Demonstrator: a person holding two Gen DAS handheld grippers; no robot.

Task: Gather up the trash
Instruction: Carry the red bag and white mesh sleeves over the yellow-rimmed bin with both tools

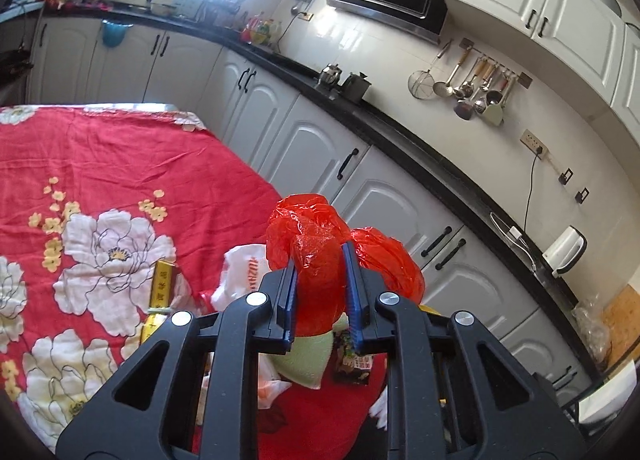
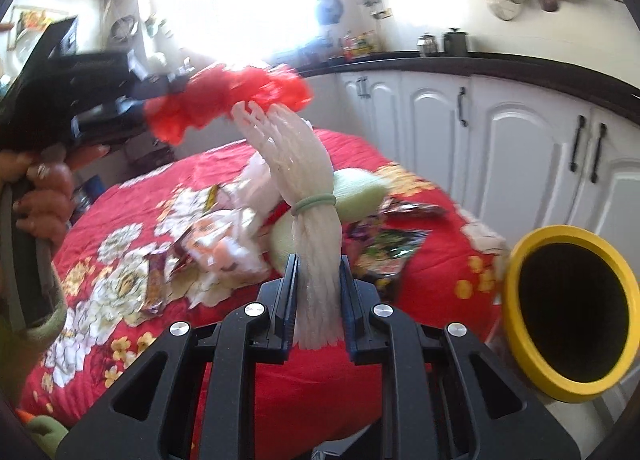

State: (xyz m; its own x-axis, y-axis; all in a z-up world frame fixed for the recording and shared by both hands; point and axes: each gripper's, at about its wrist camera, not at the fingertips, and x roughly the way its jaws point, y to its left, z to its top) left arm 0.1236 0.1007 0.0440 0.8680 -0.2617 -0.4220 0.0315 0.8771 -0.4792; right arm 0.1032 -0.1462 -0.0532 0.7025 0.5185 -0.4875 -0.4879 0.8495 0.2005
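My left gripper (image 1: 320, 256) is shut on a crumpled red plastic bag (image 1: 316, 236), held up above the table. From the right wrist view the same bag (image 2: 224, 99) hangs from the left gripper at the upper left, a hand (image 2: 40, 187) around its handle. My right gripper (image 2: 318, 260) is shut on a bundle of white foam netting (image 2: 304, 187) tied with a green rubber band (image 2: 314, 203). More trash lies on the red flowered tablecloth (image 2: 320, 376): white plastic bags (image 2: 224, 252), snack wrappers (image 2: 388, 252), a pale green foam piece (image 2: 356, 195).
A yellow-rimmed bin (image 2: 572, 312) with a black liner stands at the table's right edge. White cabinets (image 1: 304, 139) under a black countertop (image 1: 400, 127) run behind the table. A yellow box (image 1: 162, 284) lies on the cloth. Utensils (image 1: 476, 87) hang on the wall.
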